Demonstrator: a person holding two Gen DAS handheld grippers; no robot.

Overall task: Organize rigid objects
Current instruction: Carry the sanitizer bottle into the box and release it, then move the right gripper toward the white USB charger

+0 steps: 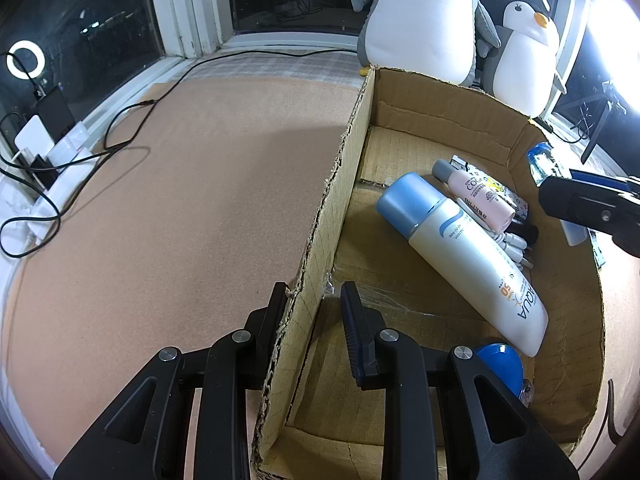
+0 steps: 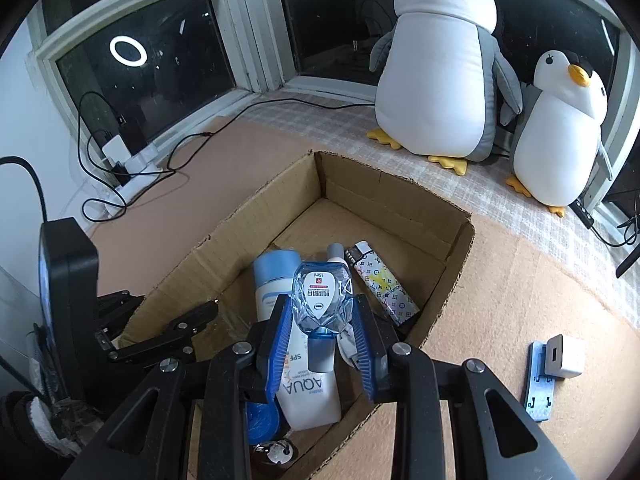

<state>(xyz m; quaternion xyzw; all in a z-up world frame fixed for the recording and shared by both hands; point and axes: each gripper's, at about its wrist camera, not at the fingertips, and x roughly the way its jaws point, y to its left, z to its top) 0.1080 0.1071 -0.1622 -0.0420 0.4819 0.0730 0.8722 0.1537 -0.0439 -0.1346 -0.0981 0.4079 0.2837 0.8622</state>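
Note:
An open cardboard box [image 1: 344, 184] [image 2: 452, 240] sits on the cork mat. Inside lie a white AQUA bottle with a blue cap [image 1: 460, 252] [image 2: 304, 384], a small pink bottle [image 1: 476, 196], a patterned lighter [image 2: 380, 284], a blue round lid [image 1: 500, 360] [image 2: 260, 416] and cables. My left gripper [image 1: 314, 292] straddles the box's left wall, its jaws closed on the cardboard. My right gripper [image 2: 320, 312] is shut on a small clear blue eye-drop bottle [image 2: 320, 296] and holds it above the box; that bottle shows at the right in the left wrist view [image 1: 542, 160].
Two plush penguins [image 2: 440, 72] [image 2: 560, 132] stand behind the box by the window. A white charger cube [image 2: 564, 356] and a grey clip [image 2: 538, 384] lie on the mat right of the box. A power strip with black cables [image 1: 60, 160] lies at the left.

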